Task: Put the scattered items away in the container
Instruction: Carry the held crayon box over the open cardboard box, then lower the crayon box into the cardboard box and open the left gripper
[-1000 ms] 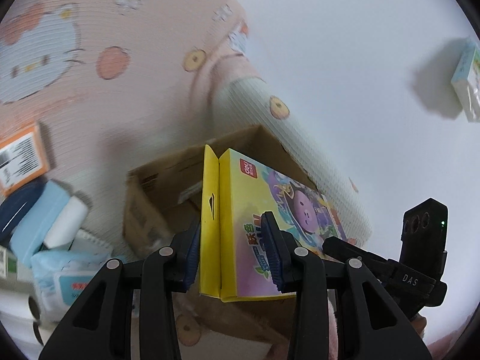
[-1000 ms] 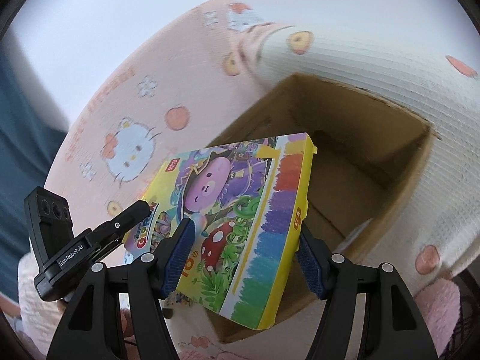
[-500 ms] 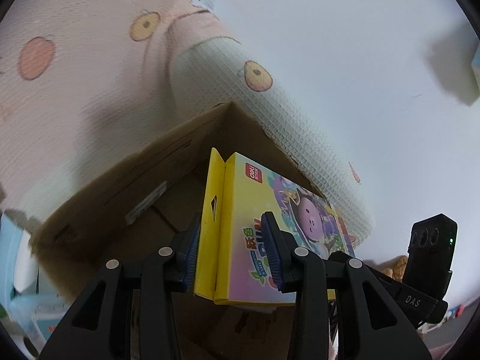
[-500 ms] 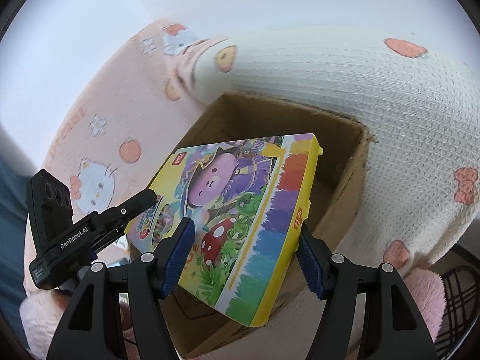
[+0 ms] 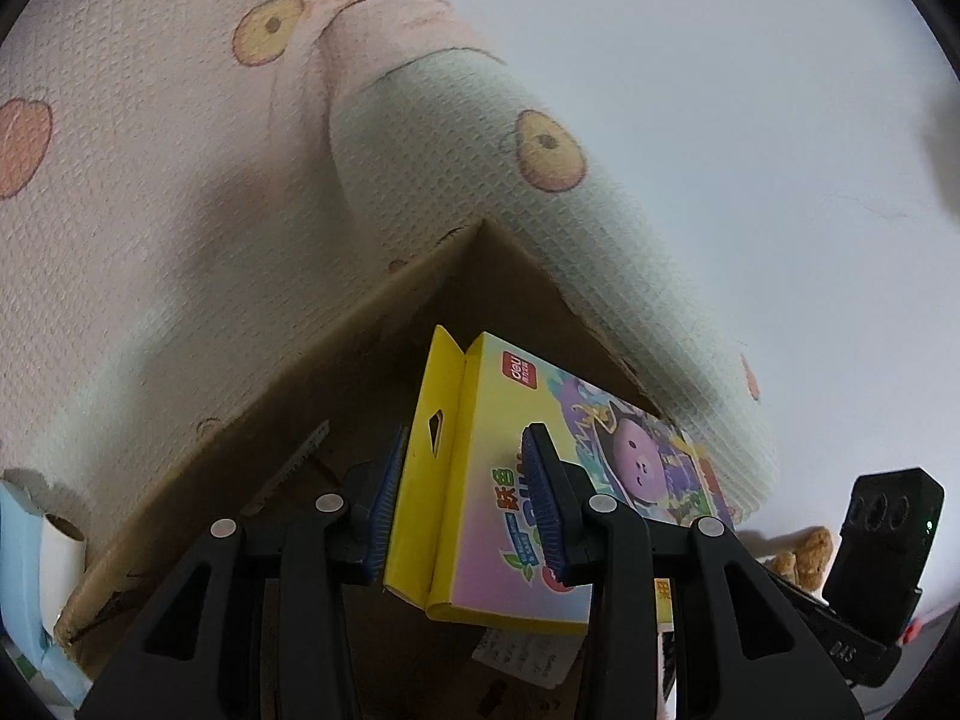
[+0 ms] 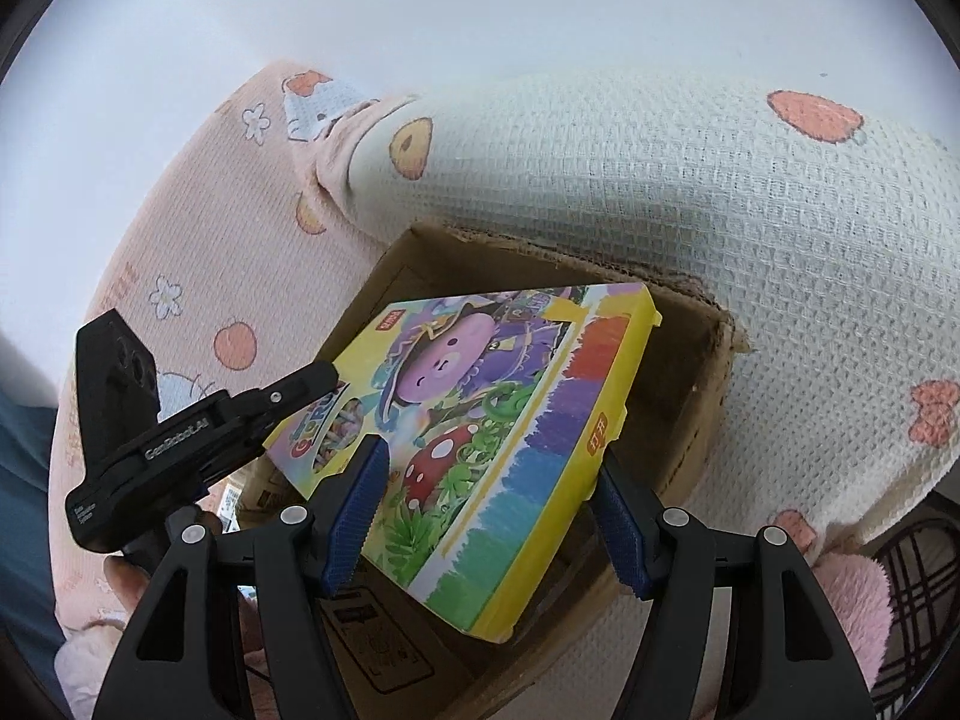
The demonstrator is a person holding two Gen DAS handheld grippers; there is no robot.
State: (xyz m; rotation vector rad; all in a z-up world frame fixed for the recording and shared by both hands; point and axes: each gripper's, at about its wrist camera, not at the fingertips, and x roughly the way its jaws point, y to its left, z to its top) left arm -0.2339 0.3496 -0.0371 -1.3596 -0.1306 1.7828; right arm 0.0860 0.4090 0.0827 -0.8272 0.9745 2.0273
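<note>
A flat yellow crayon box with a purple cartoon cover (image 5: 480, 480) (image 6: 480, 420) is held by both grippers over the open brown cardboard box (image 5: 360, 324) (image 6: 690, 396). My left gripper (image 5: 465, 504) is shut on its hang-tab end. My right gripper (image 6: 489, 516) is shut across its rainbow-striped end. The crayon box tilts down into the cardboard box opening. The left gripper also shows in the right wrist view (image 6: 198, 426), and the right gripper's body shows in the left wrist view (image 5: 864, 576).
The cardboard box sits on a pink and white cartoon-print blanket (image 5: 150, 180) (image 6: 660, 180) against a white wall (image 5: 750, 90). A white roll (image 5: 60, 564) and a light blue item lie at far left. Papers lie on the box floor (image 5: 528, 660).
Both grippers have moved the crayon box forward and lower, from above the cardboard box rim into its opening. The scattered items at left have mostly slid out of the left view.
</note>
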